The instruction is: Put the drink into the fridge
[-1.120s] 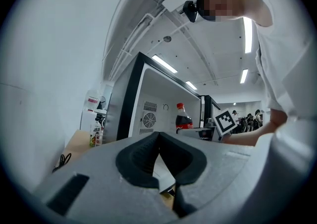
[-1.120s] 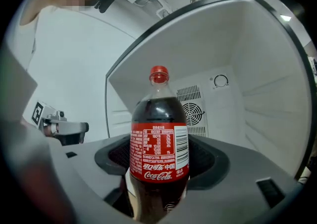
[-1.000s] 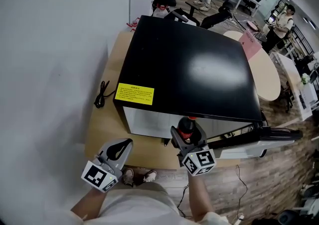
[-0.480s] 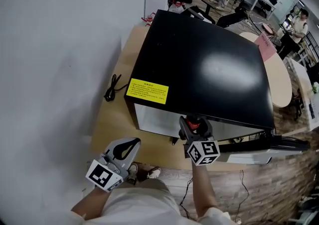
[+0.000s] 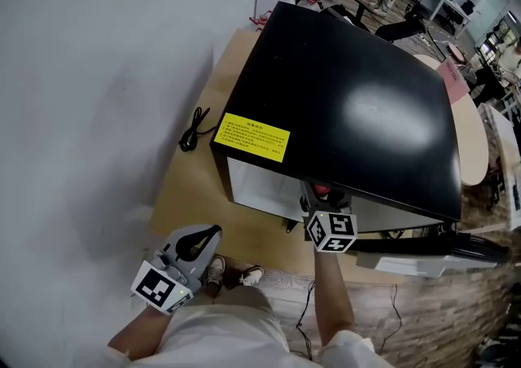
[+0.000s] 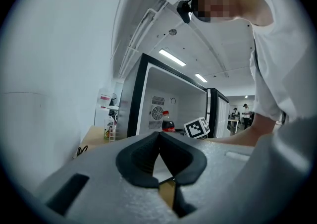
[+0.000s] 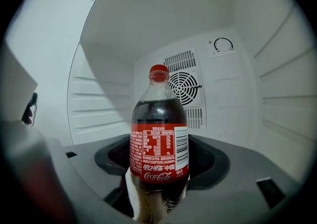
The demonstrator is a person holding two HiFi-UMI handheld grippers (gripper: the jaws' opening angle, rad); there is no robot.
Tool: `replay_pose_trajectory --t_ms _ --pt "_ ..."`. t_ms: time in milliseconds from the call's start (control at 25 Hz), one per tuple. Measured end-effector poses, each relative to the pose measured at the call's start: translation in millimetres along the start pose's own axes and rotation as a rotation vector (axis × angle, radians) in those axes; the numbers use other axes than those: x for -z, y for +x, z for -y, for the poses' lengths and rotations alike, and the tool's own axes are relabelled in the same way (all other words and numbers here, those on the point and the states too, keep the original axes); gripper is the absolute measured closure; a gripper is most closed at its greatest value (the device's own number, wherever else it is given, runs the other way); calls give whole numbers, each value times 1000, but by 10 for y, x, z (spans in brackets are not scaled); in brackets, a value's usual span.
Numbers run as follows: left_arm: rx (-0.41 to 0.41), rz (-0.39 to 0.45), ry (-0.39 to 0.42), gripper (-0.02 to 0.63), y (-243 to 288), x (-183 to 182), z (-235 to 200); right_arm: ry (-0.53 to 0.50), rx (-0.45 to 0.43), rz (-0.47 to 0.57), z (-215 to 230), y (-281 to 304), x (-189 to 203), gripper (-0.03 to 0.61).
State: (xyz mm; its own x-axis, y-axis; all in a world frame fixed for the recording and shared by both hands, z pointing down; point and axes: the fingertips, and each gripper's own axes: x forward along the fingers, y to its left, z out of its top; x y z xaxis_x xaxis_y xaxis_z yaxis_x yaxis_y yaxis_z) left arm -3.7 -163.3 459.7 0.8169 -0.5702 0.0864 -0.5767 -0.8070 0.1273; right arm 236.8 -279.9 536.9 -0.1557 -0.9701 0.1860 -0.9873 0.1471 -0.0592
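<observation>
Cola bottle now inside fridge opening

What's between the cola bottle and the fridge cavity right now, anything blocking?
Nothing visible. The right claw holds the cola bottle upright at the mouth of the fridge. The door is swung open, and the white cavity ahead looks bare back to the fan vent.

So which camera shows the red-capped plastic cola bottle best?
The right gripper view: the red-capped plastic cola bottle fills its centre, label and cap clear. The head view shows only its cap; the left gripper view shows it small and distant.
</observation>
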Motion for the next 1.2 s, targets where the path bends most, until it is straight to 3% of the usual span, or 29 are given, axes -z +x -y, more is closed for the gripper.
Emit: replay_pose_trajectory --t_ms 600,1200 --pt "-102 -17 0 601 -269 37 -82 -21 67 -3 249 332 92 267" --pt "-131 -25 2 601 -297 54 -89 -32 119 -4 400 513 151 267"
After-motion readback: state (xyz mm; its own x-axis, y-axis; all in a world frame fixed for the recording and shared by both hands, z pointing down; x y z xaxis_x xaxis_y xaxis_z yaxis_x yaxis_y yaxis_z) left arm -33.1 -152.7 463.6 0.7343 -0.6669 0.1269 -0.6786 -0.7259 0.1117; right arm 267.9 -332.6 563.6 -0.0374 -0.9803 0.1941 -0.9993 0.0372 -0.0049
